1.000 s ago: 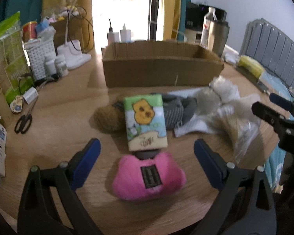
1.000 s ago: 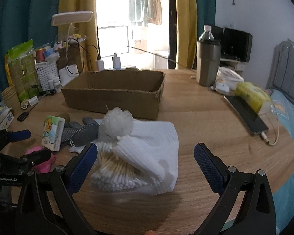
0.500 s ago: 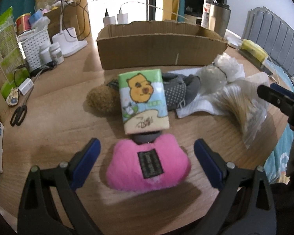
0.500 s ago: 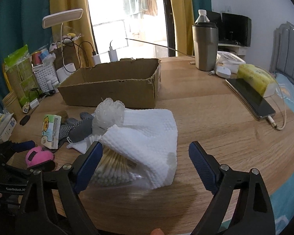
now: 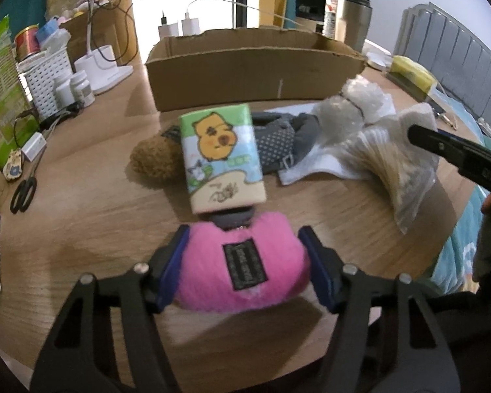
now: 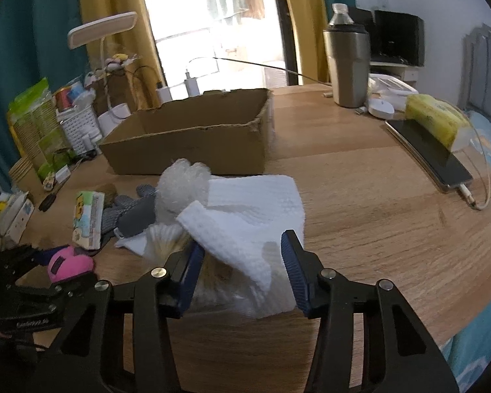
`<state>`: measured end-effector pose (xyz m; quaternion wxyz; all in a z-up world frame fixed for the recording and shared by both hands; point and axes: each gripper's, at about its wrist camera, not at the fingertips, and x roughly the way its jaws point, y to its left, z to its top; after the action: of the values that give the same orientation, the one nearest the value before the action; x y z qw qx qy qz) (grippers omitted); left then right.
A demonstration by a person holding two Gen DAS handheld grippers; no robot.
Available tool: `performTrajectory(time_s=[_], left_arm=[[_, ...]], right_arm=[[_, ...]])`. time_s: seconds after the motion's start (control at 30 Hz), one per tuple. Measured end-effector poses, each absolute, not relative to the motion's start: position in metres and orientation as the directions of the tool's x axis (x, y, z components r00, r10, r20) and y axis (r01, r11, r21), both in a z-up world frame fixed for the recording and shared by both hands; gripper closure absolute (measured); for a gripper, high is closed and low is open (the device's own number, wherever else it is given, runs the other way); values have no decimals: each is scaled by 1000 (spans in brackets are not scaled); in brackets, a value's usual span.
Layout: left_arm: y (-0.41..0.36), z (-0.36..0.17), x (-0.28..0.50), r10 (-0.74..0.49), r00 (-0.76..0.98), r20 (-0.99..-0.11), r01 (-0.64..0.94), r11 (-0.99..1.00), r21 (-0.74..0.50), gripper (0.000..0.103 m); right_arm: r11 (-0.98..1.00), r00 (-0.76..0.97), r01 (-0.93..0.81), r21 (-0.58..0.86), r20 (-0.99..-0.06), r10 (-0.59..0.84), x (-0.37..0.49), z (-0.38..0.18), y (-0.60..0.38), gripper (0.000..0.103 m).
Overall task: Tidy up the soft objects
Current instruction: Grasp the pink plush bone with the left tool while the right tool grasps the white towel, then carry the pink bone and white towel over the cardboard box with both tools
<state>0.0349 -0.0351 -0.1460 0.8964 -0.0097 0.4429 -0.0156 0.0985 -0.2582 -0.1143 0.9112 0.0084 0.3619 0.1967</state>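
Observation:
My left gripper is shut on a pink plush toy that lies on the wooden table; the toy also shows in the right wrist view. A tissue pack with a yellow cartoon animal leans just beyond it, with a brown fuzzy ball and grey dotted gloves behind. My right gripper is closed around a bag of cotton swabs and a folded white towel. A clear bubble-wrap ball sits on the towel. An open cardboard box stands behind.
Scissors, a white basket and bottles stand at the left. A steel tumbler, a phone with cable and a yellow pack are at the right. The table edge is near on the right.
Both grippers moved forward and closed: the left on the pink plush toy, the right around the swab bag and towel.

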Motion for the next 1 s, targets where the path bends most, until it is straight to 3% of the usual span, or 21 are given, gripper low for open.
performTrajectory(time_s=[0.07,0.17,0.43,0.47,0.63,0.7,0.8,1.0], left_arm=[[-36,-143,34,-48,616,-786,29,999,-38,38],[-37,-138,33,-74,630,-773,48,997,-57,38],[-44,-127,33,-113,657,-745,84,993,-77,38],[-44,-126,33,-116,659,-743,85,993,-79,38],[-43,-122,34,-118,668,-735,81,993,-86,38],[-42,-120,34,-118,673,-730,79,993,-87,38],[-41,-117,33,-117,681,-723,79,993,-87,38],[-42,-110,37,-118,692,-712,83,993,-84,38]], right_arm=[[928,667,-329,173,-653,358,102,-114,-265,51],[942,675,-284,180,-660,330,112,-118,-276,38],[935,620,-275,222,-702,349,132,-135,-283,39],[935,625,-286,208,-700,346,130,-135,-281,41],[923,609,-331,197,-702,368,127,-137,-273,80],[923,607,-327,205,-703,371,127,-138,-274,88],[924,620,-326,199,-694,367,126,-135,-276,93],[930,683,-334,155,-641,352,121,-111,-278,93]])
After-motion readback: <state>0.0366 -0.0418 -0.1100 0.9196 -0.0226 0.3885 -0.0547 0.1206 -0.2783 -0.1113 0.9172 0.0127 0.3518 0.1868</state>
